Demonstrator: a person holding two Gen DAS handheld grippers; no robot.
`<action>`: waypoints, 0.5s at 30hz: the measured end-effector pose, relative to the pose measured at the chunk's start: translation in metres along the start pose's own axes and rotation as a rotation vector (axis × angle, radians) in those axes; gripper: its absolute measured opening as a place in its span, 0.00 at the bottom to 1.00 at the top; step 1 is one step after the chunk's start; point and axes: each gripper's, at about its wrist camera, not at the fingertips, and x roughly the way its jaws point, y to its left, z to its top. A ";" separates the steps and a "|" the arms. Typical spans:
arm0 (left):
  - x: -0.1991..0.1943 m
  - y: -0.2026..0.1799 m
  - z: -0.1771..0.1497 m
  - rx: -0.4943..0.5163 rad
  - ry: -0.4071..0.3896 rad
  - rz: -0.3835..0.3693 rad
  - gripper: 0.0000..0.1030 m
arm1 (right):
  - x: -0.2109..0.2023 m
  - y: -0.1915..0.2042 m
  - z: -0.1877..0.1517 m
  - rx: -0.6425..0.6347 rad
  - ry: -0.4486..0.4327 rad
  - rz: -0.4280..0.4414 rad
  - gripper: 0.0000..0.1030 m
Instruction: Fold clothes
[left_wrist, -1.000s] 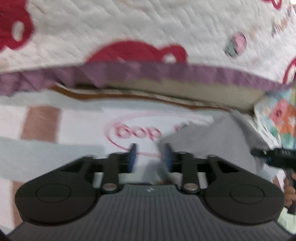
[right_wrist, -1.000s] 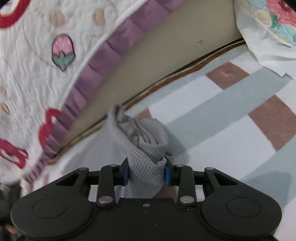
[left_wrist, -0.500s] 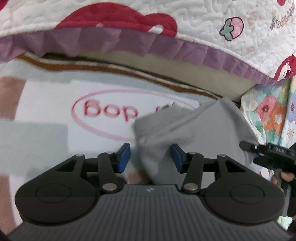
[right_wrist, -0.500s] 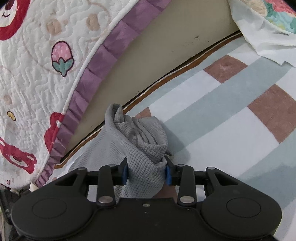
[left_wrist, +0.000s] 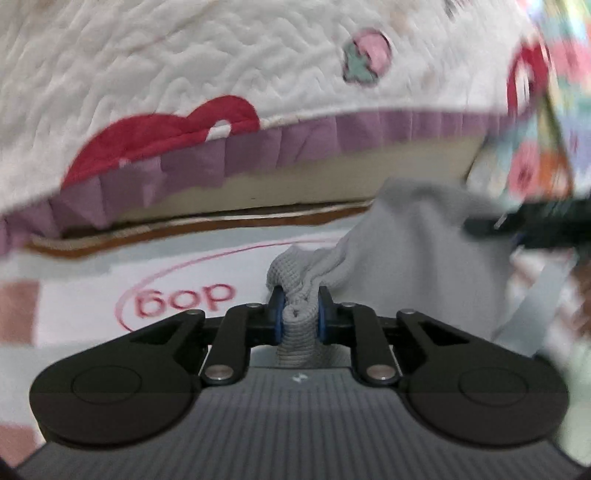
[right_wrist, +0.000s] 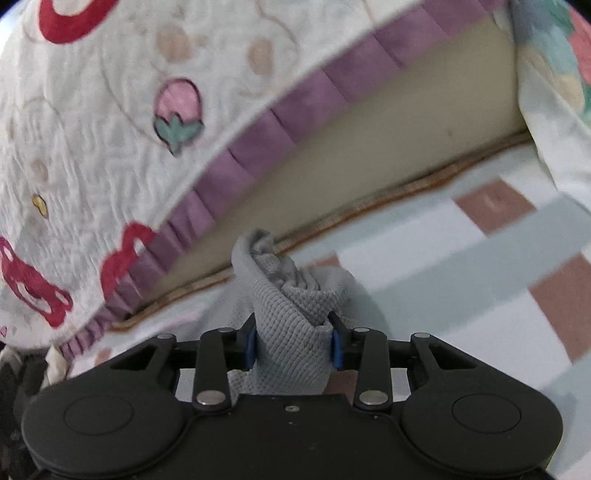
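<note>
Mat (left_wrist: 85, 295): pink letters "bop" (left_wrist: 186, 301) inside a pink oval, near its bed-side edge; nothing else legible.

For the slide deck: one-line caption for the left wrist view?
Left gripper shut on a bunched corner of the grey garment, above the striped rug beside the quilted bedspread.

left gripper (left_wrist: 299, 320): black linkage arms, round discs on both sides, silver rivets, blue finger pads (left_wrist: 276, 314), grey ribbed body, small white mark at centre | right gripper (right_wrist: 292, 345): black arms and round discs, silver rivets, blue pads (right_wrist: 250, 345), flat black body, small centre screw
</note>
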 end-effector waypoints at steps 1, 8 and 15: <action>0.000 0.003 0.001 -0.025 0.006 -0.012 0.15 | 0.003 0.000 0.003 -0.019 0.003 -0.006 0.40; 0.013 0.039 -0.011 -0.287 0.076 -0.072 0.20 | 0.016 -0.039 0.001 0.217 0.066 0.022 0.47; 0.031 0.048 -0.018 -0.327 0.106 -0.141 0.31 | 0.008 -0.047 -0.029 0.378 0.079 0.004 0.54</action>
